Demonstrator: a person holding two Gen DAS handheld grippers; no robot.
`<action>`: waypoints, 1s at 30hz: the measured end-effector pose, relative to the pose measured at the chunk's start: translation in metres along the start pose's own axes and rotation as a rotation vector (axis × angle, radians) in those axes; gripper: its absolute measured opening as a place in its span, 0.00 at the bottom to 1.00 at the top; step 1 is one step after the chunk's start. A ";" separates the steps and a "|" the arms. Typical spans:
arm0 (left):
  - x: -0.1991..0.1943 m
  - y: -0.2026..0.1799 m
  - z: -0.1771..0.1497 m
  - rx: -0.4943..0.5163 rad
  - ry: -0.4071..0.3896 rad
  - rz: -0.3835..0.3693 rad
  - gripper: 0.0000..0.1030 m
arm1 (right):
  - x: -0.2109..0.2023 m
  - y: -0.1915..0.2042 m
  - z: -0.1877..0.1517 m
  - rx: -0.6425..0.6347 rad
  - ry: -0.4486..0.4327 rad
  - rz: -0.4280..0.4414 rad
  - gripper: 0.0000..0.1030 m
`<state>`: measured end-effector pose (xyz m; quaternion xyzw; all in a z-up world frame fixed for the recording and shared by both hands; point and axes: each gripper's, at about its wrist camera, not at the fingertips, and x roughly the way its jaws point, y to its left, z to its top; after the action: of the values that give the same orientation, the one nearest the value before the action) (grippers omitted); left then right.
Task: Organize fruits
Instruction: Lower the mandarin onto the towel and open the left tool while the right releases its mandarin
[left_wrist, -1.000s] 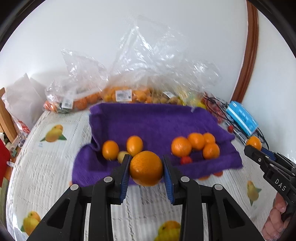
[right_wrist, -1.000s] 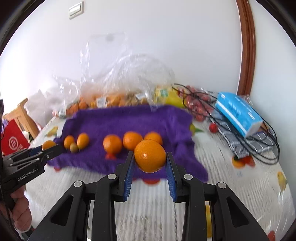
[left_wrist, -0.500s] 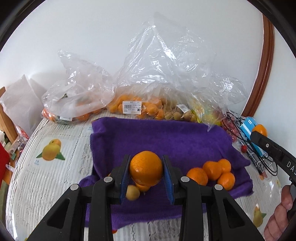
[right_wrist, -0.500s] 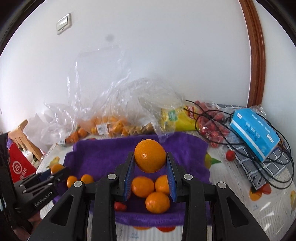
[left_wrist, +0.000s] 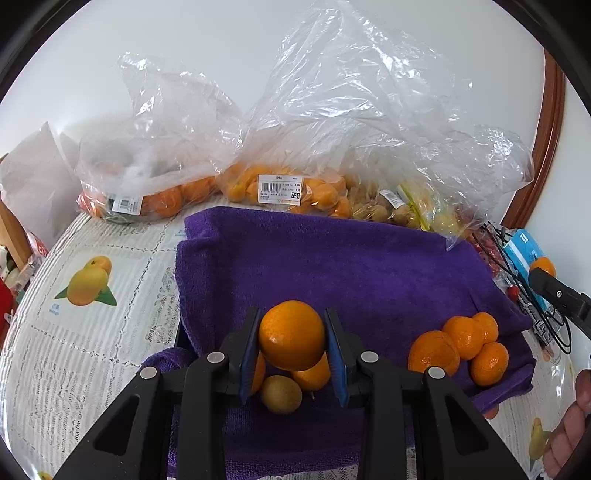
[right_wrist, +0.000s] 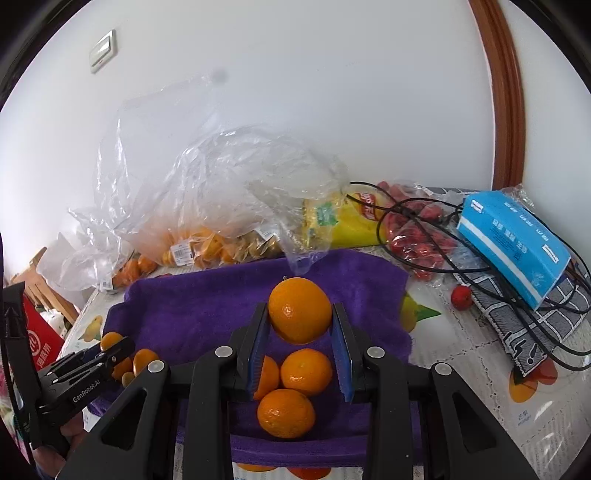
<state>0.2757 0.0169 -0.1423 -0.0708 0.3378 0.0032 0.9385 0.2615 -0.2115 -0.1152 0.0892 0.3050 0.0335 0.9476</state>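
Each black gripper grips one round orange fruit above the purple fleece towel (left_wrist: 332, 266) spread on the bench. The left gripper (left_wrist: 291, 341) clamps its orange (left_wrist: 291, 334) over the towel's near-left cluster, a small yellow-green fruit (left_wrist: 280, 393) below it. The right gripper (right_wrist: 300, 341) pinches its orange (right_wrist: 300, 310) above the near-right pile of oranges (right_wrist: 286, 411), apparently to sort like with like.

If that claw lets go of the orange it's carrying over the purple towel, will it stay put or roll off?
The orange in the right claw is round and smooth, so it would probably roll a little. The purple towel looks plush, which should slow it. The oranges lying just below would likely stop it, or get nudged.
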 end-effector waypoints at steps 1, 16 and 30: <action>0.001 0.001 0.000 -0.001 0.002 0.002 0.30 | 0.000 -0.001 0.000 0.003 0.002 0.001 0.32; 0.001 0.010 0.001 -0.049 -0.008 -0.018 0.30 | 0.025 0.031 -0.023 -0.093 0.149 0.115 0.32; 0.001 0.011 0.000 -0.048 -0.007 -0.024 0.31 | 0.035 0.045 -0.033 -0.178 0.231 0.130 0.33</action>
<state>0.2761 0.0276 -0.1442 -0.0971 0.3336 0.0004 0.9377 0.2703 -0.1586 -0.1527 0.0201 0.4015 0.1316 0.9062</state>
